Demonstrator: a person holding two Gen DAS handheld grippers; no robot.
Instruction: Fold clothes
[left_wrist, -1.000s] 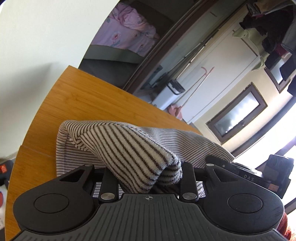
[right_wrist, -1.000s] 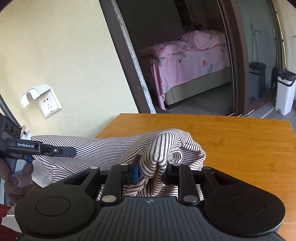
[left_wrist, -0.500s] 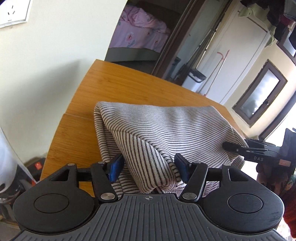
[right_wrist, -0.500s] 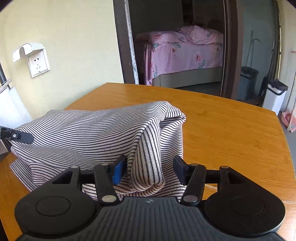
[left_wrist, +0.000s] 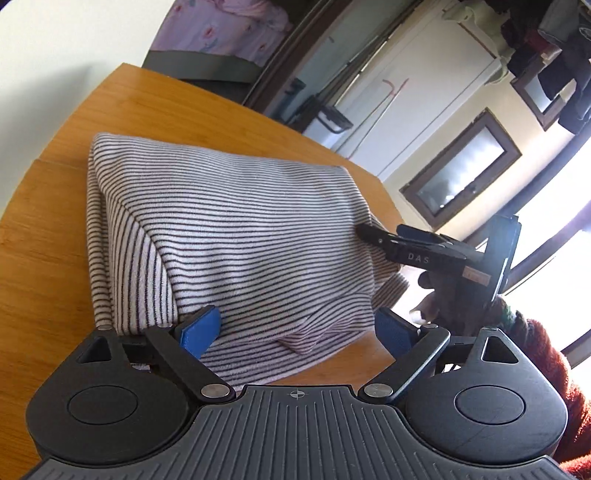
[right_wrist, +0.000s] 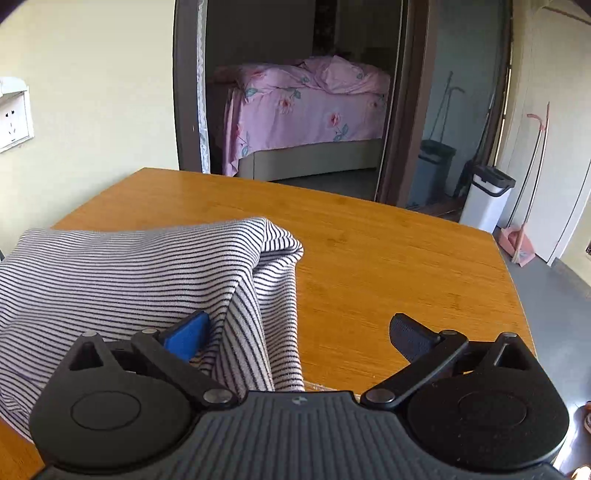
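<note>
- The wooden surface (right_wrist: 388, 258) carries everything I am working on; most of it to the right of the garment lies bare.
- The striped top (left_wrist: 240, 236) lies on the near left part of that surface, doubled over into a thick, roughly rectangular bundle, with one rounded folded corner toward the doorway and a lower layer poking out at the near edge.
- My left hand-held gripper (left_wrist: 295, 328) has its jaws opening wide; the near edge of the top sits between the blue pads, but they do not press on it.
- My right hand-held gripper (right_wrist: 295, 332) is likewise opening. Its left pad rests against the striped cloth, the right pad stands over bare wood, and nothing is pinched.
- In the left view, the tip of the right tool reaches to the far right corner of the bundle.
- I judge the step in hand to be letting go after laying one fold down.
- The next move calls for backing both tools clear without dragging the cloth, then choosing a fresh edge for another fold or tidying the protruding lower layer.
</note>
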